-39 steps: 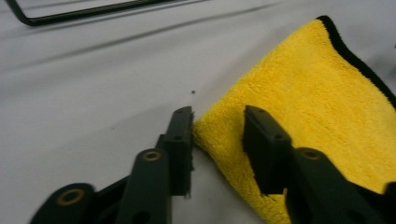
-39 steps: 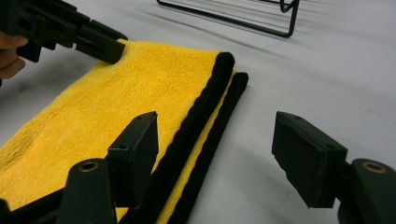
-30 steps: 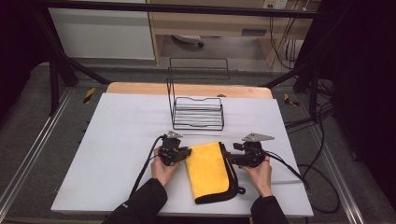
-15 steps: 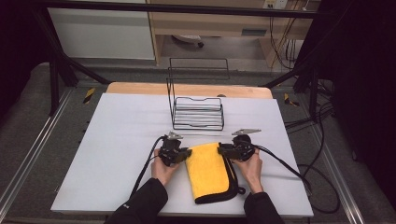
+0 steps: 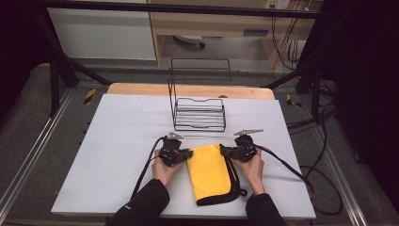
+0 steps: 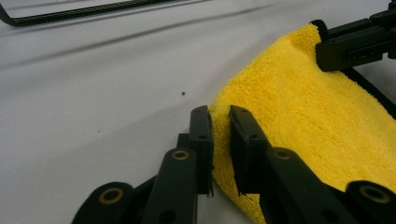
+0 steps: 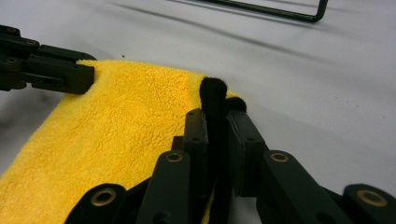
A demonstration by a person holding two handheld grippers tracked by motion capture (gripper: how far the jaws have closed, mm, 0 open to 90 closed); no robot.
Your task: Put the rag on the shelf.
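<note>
The white table top [image 5: 117,141] lies bare to the left of the left gripper [image 5: 185,154] and to the right of the right gripper [image 5: 225,151], so either hand has open room to pass outward along its own side. Ahead of both grippers, near the yellow cloth [image 5: 211,173], stands a black wire rack [image 5: 198,113] with a tall back frame, which blocks the way straight forward in the middle. Between the grippers the cloth fills the gap, and the black cables [image 5: 282,165] trail across the near surface beside each forearm.
</note>
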